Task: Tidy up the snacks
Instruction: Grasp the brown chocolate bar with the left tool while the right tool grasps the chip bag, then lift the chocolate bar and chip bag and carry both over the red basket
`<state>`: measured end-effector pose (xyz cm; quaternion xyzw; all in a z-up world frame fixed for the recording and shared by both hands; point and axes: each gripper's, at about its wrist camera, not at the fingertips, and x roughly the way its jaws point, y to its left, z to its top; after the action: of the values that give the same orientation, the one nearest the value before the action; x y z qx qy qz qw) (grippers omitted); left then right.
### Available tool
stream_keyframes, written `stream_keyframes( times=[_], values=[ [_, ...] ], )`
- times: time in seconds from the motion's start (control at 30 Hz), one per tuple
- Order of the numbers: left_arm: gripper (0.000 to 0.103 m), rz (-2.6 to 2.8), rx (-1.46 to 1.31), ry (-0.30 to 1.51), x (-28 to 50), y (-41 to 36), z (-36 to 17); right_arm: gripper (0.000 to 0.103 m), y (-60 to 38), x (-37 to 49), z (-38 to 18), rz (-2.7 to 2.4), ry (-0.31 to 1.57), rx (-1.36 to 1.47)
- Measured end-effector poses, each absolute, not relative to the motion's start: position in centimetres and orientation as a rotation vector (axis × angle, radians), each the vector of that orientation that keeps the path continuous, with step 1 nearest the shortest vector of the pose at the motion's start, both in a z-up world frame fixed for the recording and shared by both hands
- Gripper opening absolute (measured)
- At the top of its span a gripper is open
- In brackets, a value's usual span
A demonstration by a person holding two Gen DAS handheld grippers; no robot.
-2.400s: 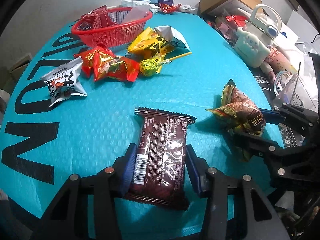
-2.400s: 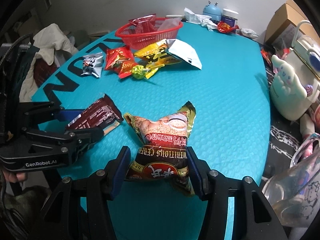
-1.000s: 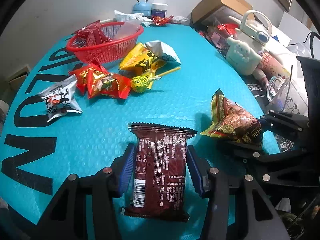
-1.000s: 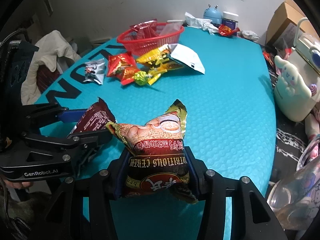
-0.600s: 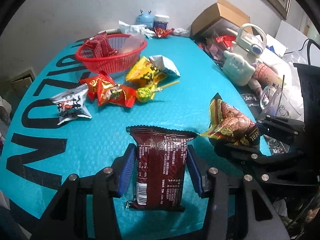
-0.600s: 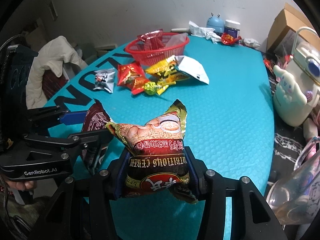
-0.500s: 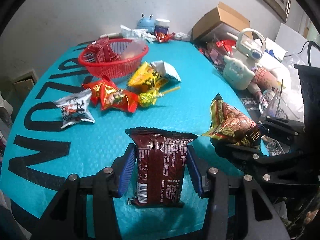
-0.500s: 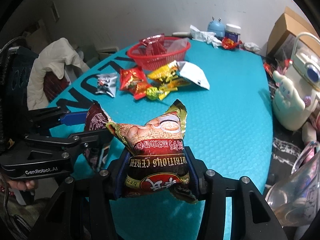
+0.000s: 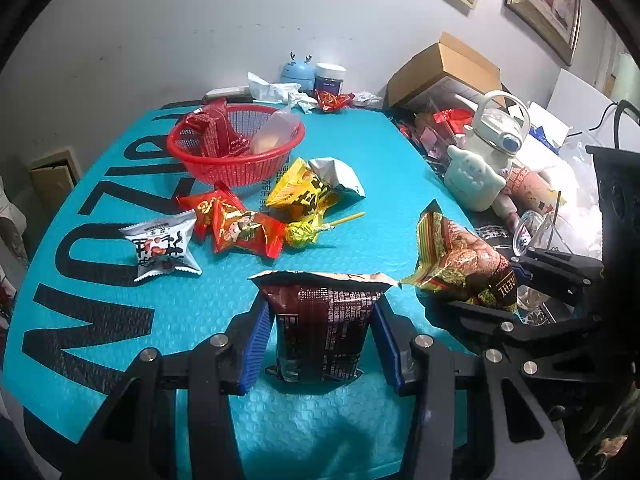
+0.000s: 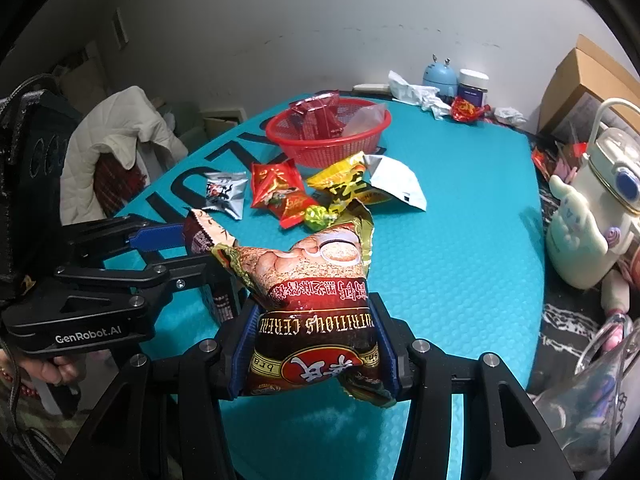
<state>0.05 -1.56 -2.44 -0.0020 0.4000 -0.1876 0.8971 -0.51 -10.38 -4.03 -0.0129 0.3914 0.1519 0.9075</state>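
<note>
My left gripper (image 9: 320, 344) is shut on a dark brown snack packet (image 9: 322, 320) and holds it above the teal mat (image 9: 120, 280). My right gripper (image 10: 316, 344) is shut on a gold and red cereal bag (image 10: 316, 292), also lifted; that bag shows at the right of the left wrist view (image 9: 460, 260). A red basket (image 9: 236, 152) with red packets and a clear pouch stands at the far side, and shows in the right wrist view (image 10: 328, 132). Loose snacks lie in front of it: a white packet (image 9: 164, 246), red packets (image 9: 236, 224), a yellow bag (image 9: 308, 194) and a lollipop (image 9: 304, 234).
A cream character kettle (image 9: 484, 168) and a cardboard box (image 9: 444, 68) stand off the mat's right edge. Jars and crumpled paper (image 9: 304, 80) sit at the far edge. A glass cup (image 10: 600, 408) is at the near right. A chair with a white jacket (image 10: 112, 152) stands left.
Both grippers have risen from the mat with their packets and tilted up. The brown packet and the cereal bag left the mat surface.
</note>
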Motion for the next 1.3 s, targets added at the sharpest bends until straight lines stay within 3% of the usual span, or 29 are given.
stream_keyframes(
  times=[0.63, 1.3],
  values=[
    [0.047, -0.398, -0.008, 0.666, 2.3, -0.5, 3.0, 0.050, -9.9, 1.5, 0.5, 0.317, 0.694, -0.059],
    [0.047, -0.344, 0.018, 0.481, 10.2, 2.2, 9.0, 0.050, -8.2, 9.4, 6.0, 0.318, 0.555, -0.105]
  ],
)
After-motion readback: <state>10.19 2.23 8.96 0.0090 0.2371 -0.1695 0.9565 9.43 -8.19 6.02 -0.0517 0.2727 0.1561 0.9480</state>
